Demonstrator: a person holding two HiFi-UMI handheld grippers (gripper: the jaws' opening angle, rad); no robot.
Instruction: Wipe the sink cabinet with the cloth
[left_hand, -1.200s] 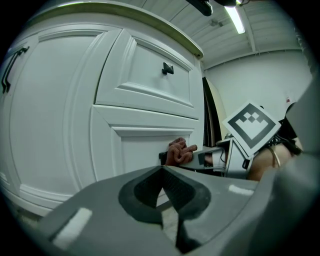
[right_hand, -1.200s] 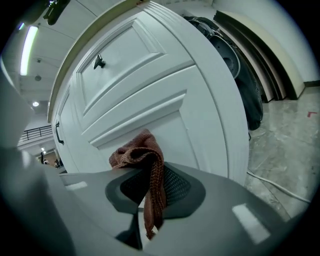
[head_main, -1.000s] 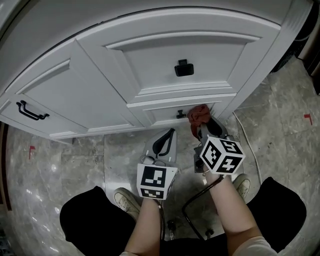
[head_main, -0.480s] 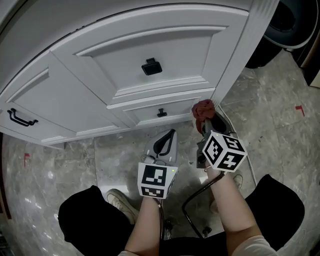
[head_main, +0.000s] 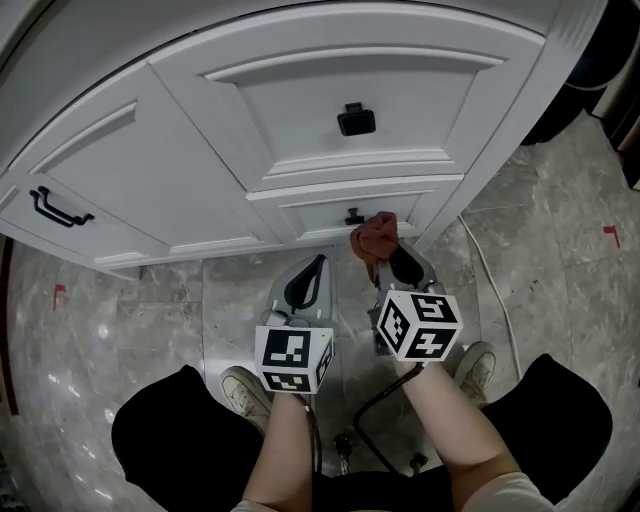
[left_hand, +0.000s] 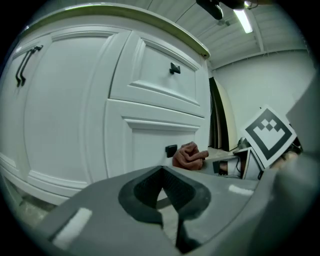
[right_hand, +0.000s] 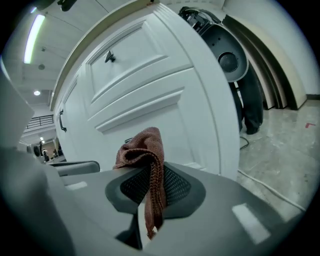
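The white sink cabinet (head_main: 330, 70) fills the top of the head view. A reddish-brown cloth (head_main: 375, 236) is pinched in my right gripper (head_main: 392, 262), whose jaws are shut on it. The cloth sits against the low panel, just right of its small black knob (head_main: 353, 216). In the right gripper view the cloth (right_hand: 145, 150) bunches above the right gripper (right_hand: 150, 200) and hangs down between its jaws. My left gripper (head_main: 305, 282) hovers over the floor to the left, shut and holding nothing. The left gripper view shows the cloth (left_hand: 189, 156) beyond the left gripper (left_hand: 167, 197).
A black square knob (head_main: 353, 119) sits on the upper panel and a black bar handle (head_main: 55, 208) on the left door. A pale cable (head_main: 490, 280) runs along the marble floor at right. A dark round appliance (right_hand: 230, 60) stands past the cabinet's right corner. Shoes (head_main: 240, 385) are below.
The right gripper has carried the cloth leftwards from the cabinet's right corner post back to beside the small knob. The left gripper has kept its place next to it.
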